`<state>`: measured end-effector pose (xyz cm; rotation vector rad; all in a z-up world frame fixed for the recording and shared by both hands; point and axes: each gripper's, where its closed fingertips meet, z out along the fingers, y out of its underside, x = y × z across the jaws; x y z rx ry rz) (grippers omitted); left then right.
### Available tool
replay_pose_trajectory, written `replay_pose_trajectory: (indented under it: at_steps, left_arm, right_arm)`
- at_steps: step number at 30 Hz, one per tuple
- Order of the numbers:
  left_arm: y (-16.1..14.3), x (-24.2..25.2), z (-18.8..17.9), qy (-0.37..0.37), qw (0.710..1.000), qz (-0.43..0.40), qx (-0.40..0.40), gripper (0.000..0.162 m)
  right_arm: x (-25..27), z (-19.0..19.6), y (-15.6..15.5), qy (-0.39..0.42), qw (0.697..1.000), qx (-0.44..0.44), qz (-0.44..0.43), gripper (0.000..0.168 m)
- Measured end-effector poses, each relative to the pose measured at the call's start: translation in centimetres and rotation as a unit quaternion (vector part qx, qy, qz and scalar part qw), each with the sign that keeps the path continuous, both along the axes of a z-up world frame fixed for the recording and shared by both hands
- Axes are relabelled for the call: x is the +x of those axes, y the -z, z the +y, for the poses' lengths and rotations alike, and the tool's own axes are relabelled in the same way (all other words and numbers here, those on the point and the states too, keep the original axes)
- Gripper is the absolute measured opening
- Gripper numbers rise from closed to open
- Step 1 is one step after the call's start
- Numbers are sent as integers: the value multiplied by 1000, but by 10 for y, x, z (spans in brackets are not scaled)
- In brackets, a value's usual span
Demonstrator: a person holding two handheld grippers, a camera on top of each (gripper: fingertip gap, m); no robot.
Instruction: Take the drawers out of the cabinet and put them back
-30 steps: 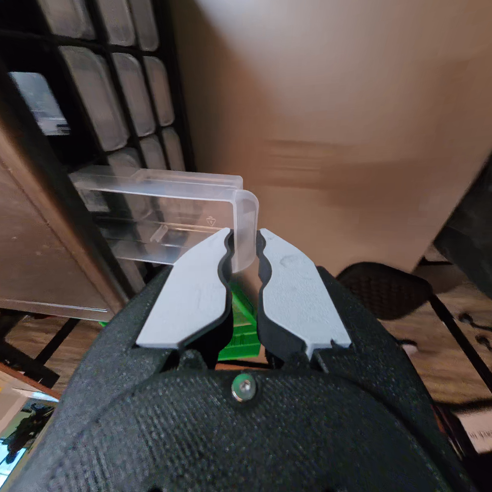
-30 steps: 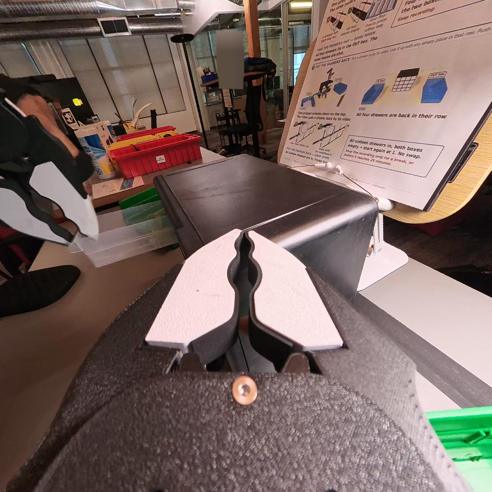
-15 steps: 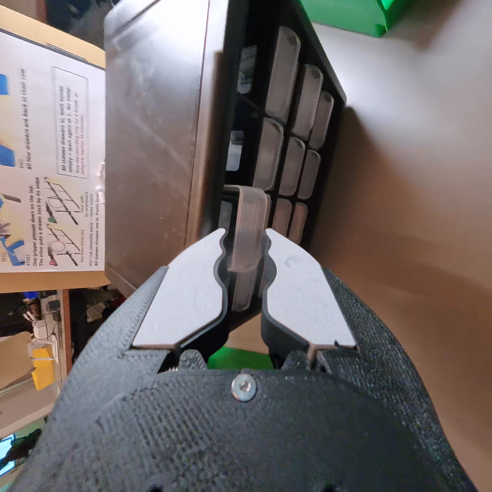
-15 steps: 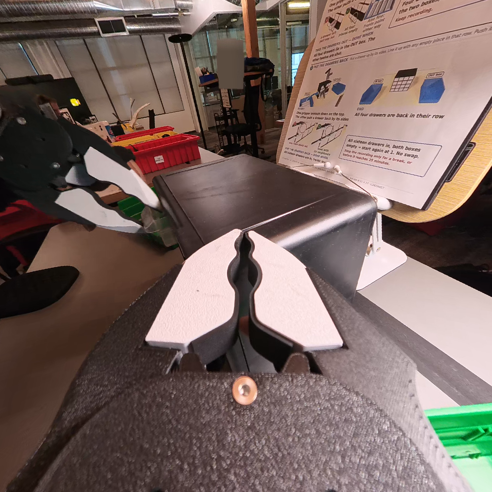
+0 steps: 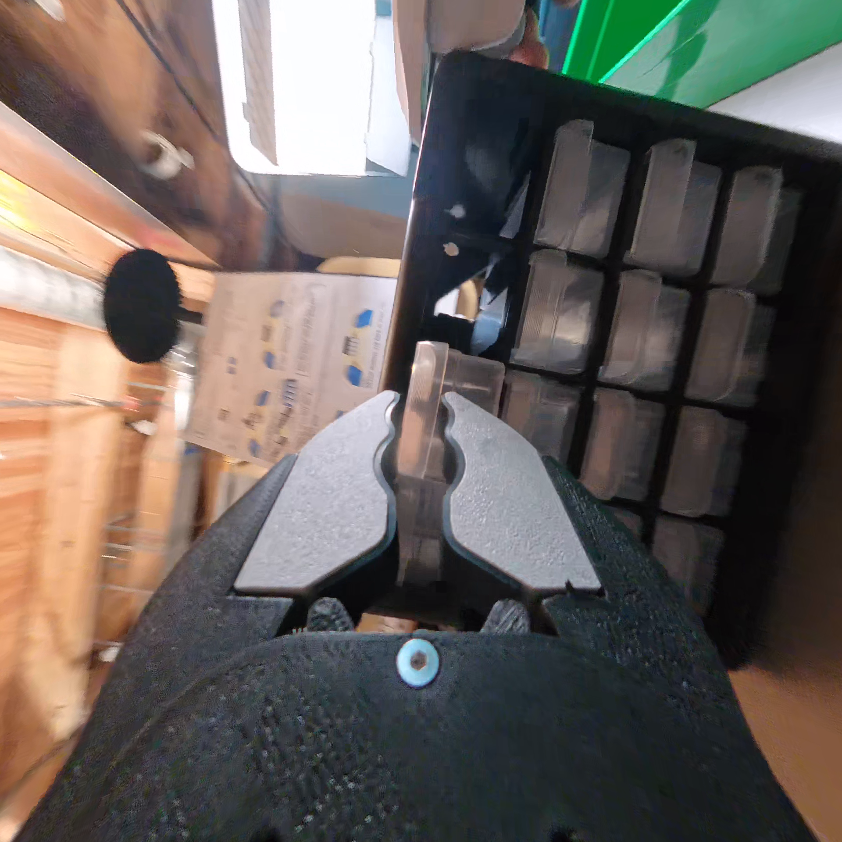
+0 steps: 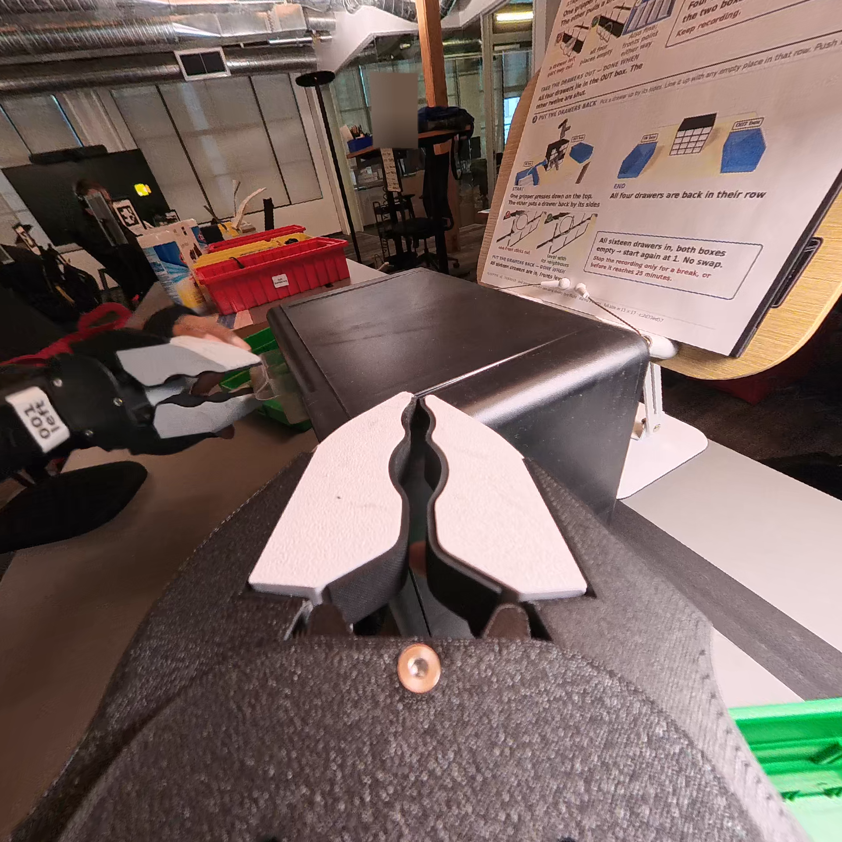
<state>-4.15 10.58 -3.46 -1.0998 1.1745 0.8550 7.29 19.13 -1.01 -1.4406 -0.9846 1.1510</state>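
Open office space with tall windows and ceiling ducts lies behind a pale table (image 6: 729, 524), where a black cabinet (image 6: 455, 337) stands with its smooth top facing up. Behind it, to the right, a printed instruction sheet (image 6: 674, 182) leans on a wooden board. Farther off on the left sit red bins (image 6: 273, 273), and a green bin (image 6: 802, 765) shows at the near right corner.

From the left wrist view, which is rolled sideways and partly blurred, the cabinet's front (image 5: 638, 319) is a grid of black cells filled with clear, frosted plastic drawers, their fronts ribbed and rounded. In the edge column some cells look open and dark. The left gripper (image 5: 421, 401) pinches the front tab of one clear drawer (image 5: 455, 378), its fingers (image 5: 328, 492) clamped on either side of the thin tab. That drawer sits at an edge cell and sticks out past its neighbours.

In the right wrist view, the right gripper (image 6: 417, 403) has its pale fingers (image 6: 346, 501) pressed together with nothing between them, at the near edge of the cabinet's top; whether the tips touch it cannot be told. The left gripper (image 6: 255, 378) shows at the cabinet's left side, holding the drawer (image 6: 273, 387).
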Motion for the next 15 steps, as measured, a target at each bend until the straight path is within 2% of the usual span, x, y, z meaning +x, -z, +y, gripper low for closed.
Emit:
replay_pose_trajectory:
  at_steps: [1,4,7,11,15]
  left_arm:
    - [0,1,-2,7,999,16,35,10]
    - [2,2,-5,23,993,49,109,9]
    - [4,2,-3,24,986,80,142,8]
    - [4,-1,8,4,979,124,162,7]
    - [4,-5,24,-43,978,150,136,9]
  right_arm:
    - [0,0,0,0,1000,0,0,0]
    - [0,0,0,1,1000,2,-2,0]
    - [0,0,0,0,1000,1,0,0]
    - [0,0,0,-2,1000,-3,5,0]
    - [0,1,0,2,1000,-4,6,0]
